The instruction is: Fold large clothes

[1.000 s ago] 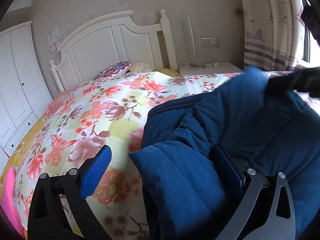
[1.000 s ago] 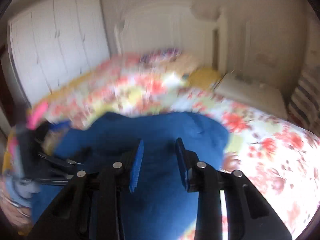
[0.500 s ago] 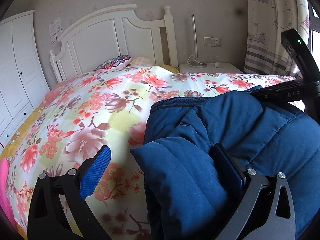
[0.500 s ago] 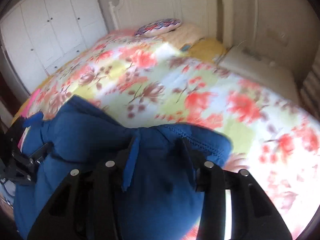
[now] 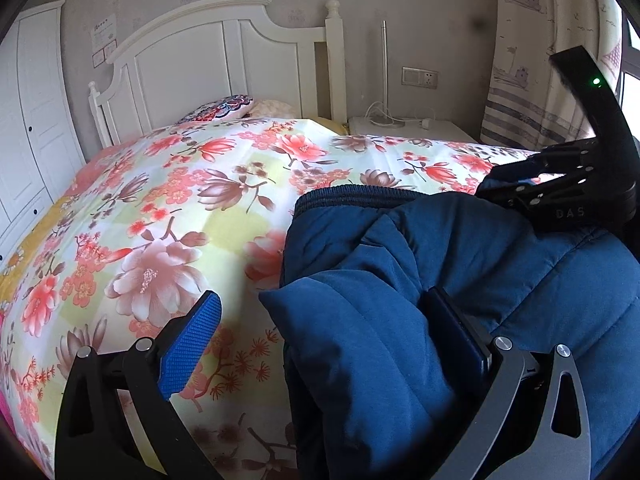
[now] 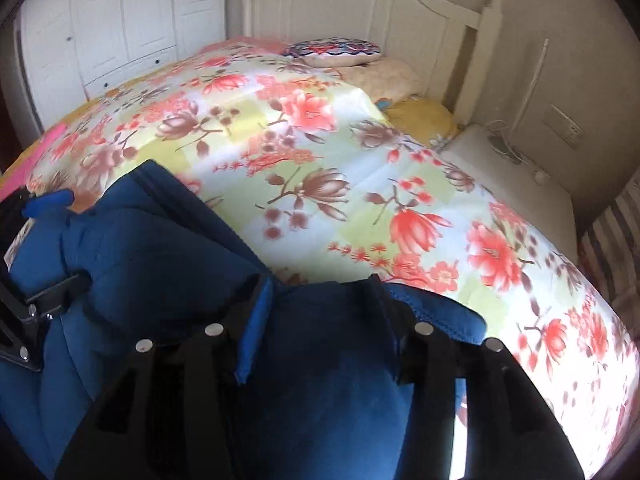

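A puffy dark blue jacket [image 5: 460,264] lies bunched on the near side of the floral bedspread [image 5: 192,208]. My left gripper [image 5: 322,300] is open wide. One jacket fold lies between its jaws against the right finger [image 5: 456,332], and the blue left pad [image 5: 192,344] stands free over the bedspread. My right gripper [image 6: 320,292] holds a fold of the jacket [image 6: 160,256] near its edge. Its jaws are opening, and the fabric still fills the gap from pad to pad. The left wrist view shows the right gripper [image 5: 568,188] at the jacket's far right.
A white headboard [image 5: 208,52] and pillows [image 6: 336,50] lie at the far end of the bed. Beside it stands a white nightstand [image 6: 512,184] with a cable and a lamp pole. White wardrobes [image 6: 120,20] line the left wall. A curtain [image 5: 540,60] hangs at right.
The right gripper has slid sideways along the jacket and its jaws stand wider apart, with more fabric bulging between them. The left gripper has stayed open in place.
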Available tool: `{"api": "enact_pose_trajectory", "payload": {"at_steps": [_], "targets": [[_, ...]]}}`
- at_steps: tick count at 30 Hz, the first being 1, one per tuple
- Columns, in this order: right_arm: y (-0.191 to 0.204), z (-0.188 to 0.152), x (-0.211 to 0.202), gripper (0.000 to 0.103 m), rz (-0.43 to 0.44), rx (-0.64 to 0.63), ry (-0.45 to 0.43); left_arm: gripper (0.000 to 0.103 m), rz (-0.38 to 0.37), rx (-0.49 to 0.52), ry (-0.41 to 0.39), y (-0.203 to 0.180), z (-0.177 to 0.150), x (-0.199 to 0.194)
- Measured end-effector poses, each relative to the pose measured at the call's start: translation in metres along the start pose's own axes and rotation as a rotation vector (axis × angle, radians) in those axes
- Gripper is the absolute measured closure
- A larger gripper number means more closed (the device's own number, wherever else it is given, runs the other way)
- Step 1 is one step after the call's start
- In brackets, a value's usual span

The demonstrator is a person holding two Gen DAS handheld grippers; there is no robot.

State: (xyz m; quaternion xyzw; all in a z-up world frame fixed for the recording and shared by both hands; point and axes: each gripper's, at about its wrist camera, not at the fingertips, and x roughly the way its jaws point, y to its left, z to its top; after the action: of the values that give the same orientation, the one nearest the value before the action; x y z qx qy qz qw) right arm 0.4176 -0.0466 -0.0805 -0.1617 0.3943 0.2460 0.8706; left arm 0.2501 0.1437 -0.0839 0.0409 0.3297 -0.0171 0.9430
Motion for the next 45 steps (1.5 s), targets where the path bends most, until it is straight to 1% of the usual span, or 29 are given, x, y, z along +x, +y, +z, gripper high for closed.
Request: {"api": "enact_pose_trajectory", "payload": {"at_steps": [2,4,5,6,8,9,11,12,14,17,19,21,22,23,24,25,27,29,30,31,32,33,34,35,37,38,40,42,45], "targets": [[0.000,-0.005,-0.025,0.050,-0.017,0.042,-0.037,0.004,0.006,0.003,-0.005,-0.001,-0.001,-0.001],[0.002,-0.018,-0.062,0.044,0.000,0.074,-0.127,0.004,0.004,0.003,-0.005,0.000,-0.001,-0.001],[0.005,-0.027,-0.073,0.039,0.007,0.069,-0.148,0.004,0.003,0.002,-0.005,0.000,-0.001,0.000],[0.011,-0.037,-0.078,0.037,0.012,0.051,-0.140,0.004,0.001,0.002,-0.004,0.000,0.000,0.000],[0.027,-0.057,-0.066,0.038,-0.005,-0.018,-0.064,0.004,-0.003,0.001,-0.004,0.000,0.000,0.000],[0.027,-0.065,-0.069,0.038,-0.022,-0.005,-0.096,0.004,-0.008,0.002,-0.004,0.000,0.000,0.000],[0.021,-0.070,-0.083,0.038,-0.006,0.060,-0.096,0.004,0.001,0.012,-0.002,-0.002,0.000,-0.001],[0.022,-0.073,-0.097,0.038,-0.027,0.074,-0.122,0.004,0.018,0.023,-0.008,-0.003,0.001,-0.004],[0.032,-0.082,-0.123,0.038,-0.015,0.060,-0.172,0.004,0.061,0.054,-0.021,-0.007,0.003,-0.010],[0.061,-0.108,-0.165,0.036,0.009,-0.001,-0.234,0.004,0.210,0.126,-0.059,-0.018,0.006,-0.029],[0.082,-0.127,-0.182,0.035,0.018,-0.056,-0.248,0.004,0.265,0.152,-0.076,-0.022,0.007,-0.041],[0.103,-0.147,-0.191,0.029,0.019,-0.097,-0.271,0.004,0.293,0.151,-0.080,-0.019,0.004,-0.049],[0.114,-0.159,-0.187,0.028,0.043,-0.113,-0.255,0.004,0.294,0.143,-0.072,-0.017,0.002,-0.051],[0.124,-0.169,-0.177,0.028,0.045,-0.138,-0.218,0.004,0.288,0.128,-0.065,-0.014,-0.001,-0.053],[0.132,-0.181,-0.169,0.027,0.011,-0.163,-0.230,0.004,0.281,0.113,-0.060,-0.012,-0.003,-0.055],[0.132,-0.185,-0.168,0.027,0.008,-0.159,-0.246,0.004,0.271,0.093,-0.051,-0.008,-0.006,-0.059],[0.119,-0.184,-0.174,0.026,0.069,-0.087,-0.230,0.004,0.267,0.081,-0.051,-0.006,-0.013,-0.072],[0.098,-0.183,-0.188,0.027,0.138,-0.010,-0.229,0.004,0.229,0.073,-0.044,-0.003,-0.022,-0.087],[0.089,-0.183,-0.192,0.026,0.148,0.021,-0.239,0.004,0.182,0.055,-0.028,0.000,-0.027,-0.096],[0.071,-0.183,-0.198,0.024,0.176,0.096,-0.261,0.004,0.124,0.033,-0.001,0.003,-0.032,-0.101],[0.061,-0.184,-0.201,0.018,0.202,0.153,-0.275,0.004,0.043,0.000,0.040,0.007,-0.038,-0.103],[0.046,-0.185,-0.203,0.011,0.243,0.244,-0.295,0.004,-0.013,-0.031,0.065,0.011,-0.042,-0.104],[0.029,-0.187,-0.201,0.009,0.286,0.341,-0.305,0.004,-0.082,-0.087,0.094,0.019,-0.048,-0.103],[0.018,-0.189,-0.196,0.007,0.318,0.408,-0.297,0.004,-0.152,-0.152,0.128,0.028,-0.054,-0.100],[-0.002,-0.190,-0.179,0.006,0.354,0.496,-0.261,0.004,-0.254,-0.259,0.178,0.042,-0.063,-0.090],[-0.009,-0.191,-0.169,0.006,0.364,0.534,-0.233,0.004,-0.283,-0.287,0.188,0.047,-0.066,-0.086],[-0.018,-0.193,-0.147,0.006,0.408,0.593,-0.179,0.004,-0.303,-0.295,0.193,0.048,-0.070,-0.083],[-0.019,-0.192,-0.128,0.003,0.442,0.633,-0.130,0.004,-0.269,-0.251,0.179,0.041,-0.069,-0.084],[-0.011,-0.193,-0.114,0.002,0.506,0.663,-0.122,0.004,-0.220,-0.189,0.143,0.028,-0.071,-0.083]]}}
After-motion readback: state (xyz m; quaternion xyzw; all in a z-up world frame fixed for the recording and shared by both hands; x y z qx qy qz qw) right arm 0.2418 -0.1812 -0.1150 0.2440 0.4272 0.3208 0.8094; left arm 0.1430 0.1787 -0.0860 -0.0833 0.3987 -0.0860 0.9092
